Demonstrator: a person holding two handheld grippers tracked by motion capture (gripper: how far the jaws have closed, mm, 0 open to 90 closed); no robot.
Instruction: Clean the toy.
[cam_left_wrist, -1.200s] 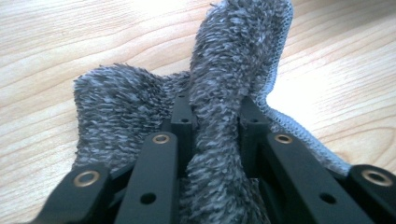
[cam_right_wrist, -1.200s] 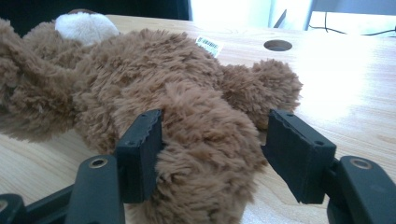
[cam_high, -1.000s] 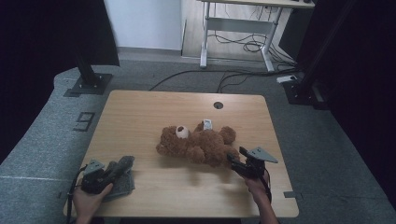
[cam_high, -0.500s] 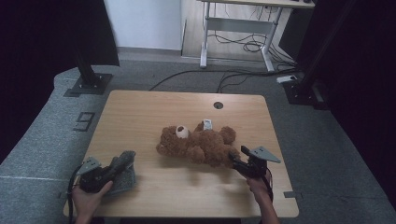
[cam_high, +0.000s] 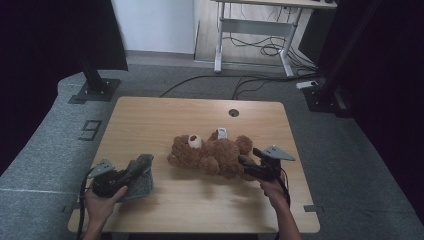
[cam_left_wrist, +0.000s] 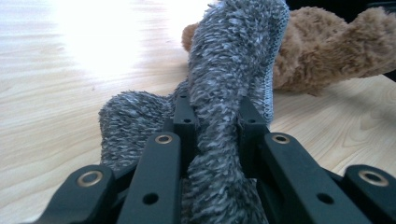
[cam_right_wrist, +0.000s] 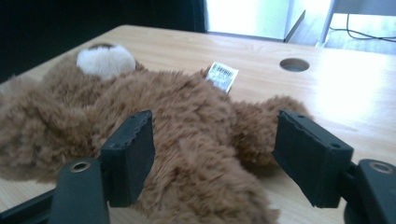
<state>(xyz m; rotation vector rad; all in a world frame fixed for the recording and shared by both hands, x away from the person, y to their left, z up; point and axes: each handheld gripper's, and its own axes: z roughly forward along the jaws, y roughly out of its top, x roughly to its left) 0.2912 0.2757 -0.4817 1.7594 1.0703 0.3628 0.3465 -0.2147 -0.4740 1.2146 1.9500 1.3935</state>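
One brown teddy bear (cam_high: 212, 152) lies on its back near the middle of the wooden tabletop (cam_high: 150, 120), head toward the person's left, its pale muzzle (cam_high: 194, 141) facing up. One white barcode tag (cam_high: 222, 133) sticks up from its far side; the right gripper view shows the same tag (cam_right_wrist: 222, 76) on the fur of the bear (cam_right_wrist: 177, 135).

The right claw (cam_high: 246, 164) sits at the bear's leg end, held by the person's right hand (cam_high: 272, 189). In the right gripper view the right claw (cam_right_wrist: 212, 156) stands wide, with one of the bear's limbs lying between the two jaws; neither pad visibly presses the fur.

One grey fuzzy cloth (cam_high: 140, 175) lies near the front left edge of the tabletop, apart from the bear. The left claw (cam_high: 134, 169), held by the left hand (cam_high: 100, 205), is closed narrow on a raised fold of it. In the left gripper view the cloth (cam_left_wrist: 224, 93) rises between the pinching jaws of the left claw (cam_left_wrist: 215, 119), with the bear (cam_left_wrist: 327, 51) beyond.

One round cable hole (cam_high: 233, 112) is cut near the tabletop's far edge.
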